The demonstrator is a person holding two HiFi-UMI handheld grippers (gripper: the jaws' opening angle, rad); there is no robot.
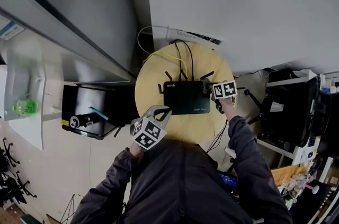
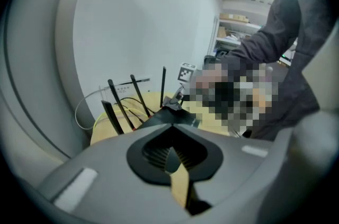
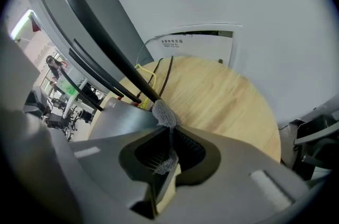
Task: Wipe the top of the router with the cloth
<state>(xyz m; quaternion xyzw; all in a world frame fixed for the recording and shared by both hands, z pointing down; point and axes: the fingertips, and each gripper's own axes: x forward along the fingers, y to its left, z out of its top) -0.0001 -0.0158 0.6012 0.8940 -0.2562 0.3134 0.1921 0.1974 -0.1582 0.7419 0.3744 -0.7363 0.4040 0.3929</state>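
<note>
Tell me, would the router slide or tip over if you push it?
The router lies flat and low, so it probably won't tip. It looks light on the smooth wooden table, so it might slide. Its thin antennas would likely bend or swing.

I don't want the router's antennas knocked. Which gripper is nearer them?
Right. The right gripper, shut on the cloth, is at the right end of the router, beside an antenna. The left gripper is by the router's front left corner, across it from the antennas.
</note>
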